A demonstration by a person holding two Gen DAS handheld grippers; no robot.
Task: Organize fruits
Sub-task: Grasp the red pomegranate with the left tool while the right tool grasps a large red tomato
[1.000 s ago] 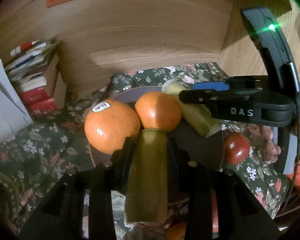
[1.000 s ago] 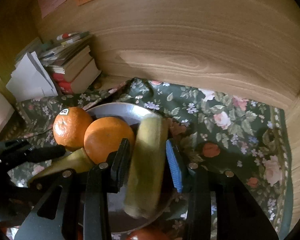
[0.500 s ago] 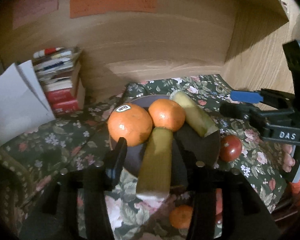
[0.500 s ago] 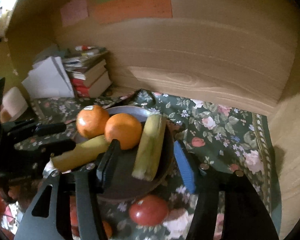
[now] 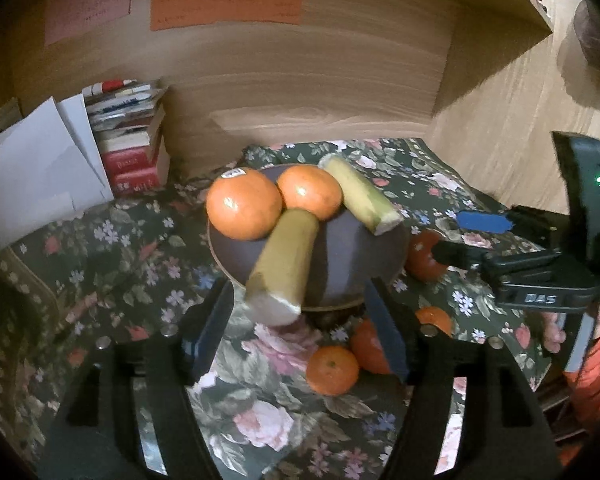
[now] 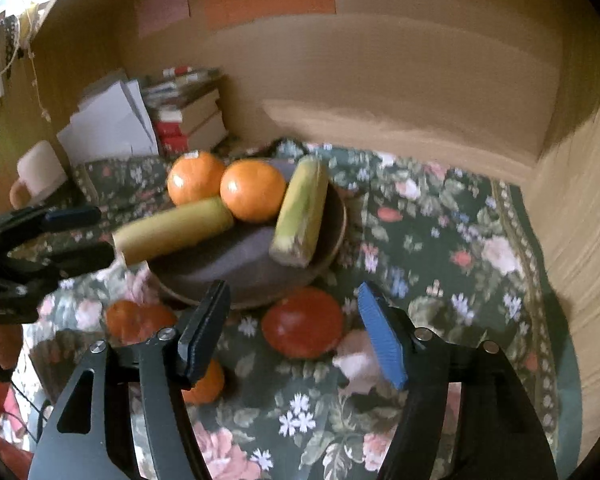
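Both sets of jaws stood spread wide with nothing between them. The left gripper (image 5: 298,320) hung just short of the dark bowl (image 5: 340,256), and the cut white end of one banana piece (image 5: 286,260) poked over the rim at about 7 o'clock, pointing toward its fingers but apart from them. The right gripper (image 6: 290,324) hovered over the floral cloth (image 6: 440,240), a red tomato (image 6: 302,322) lying between its black and blue pads on the cloth — not touched, as far as I could tell.

In the bowl, two oranges sat side by side at 11 and 12 o'clock: the stickered orange (image 5: 242,204) and the second orange (image 5: 310,190), touching. The other banana piece (image 5: 360,196) leaned along the rim at 2 o'clock.

Outside the bowl, at 6 o'clock, a small mandarin (image 5: 332,370) rested on the cloth, another orange fruit just beside it, partly hidden. Further out, at 10 o'clock, a stack of books (image 5: 130,144) and white paper (image 5: 40,168) stood against the wooden back panel (image 5: 300,80).
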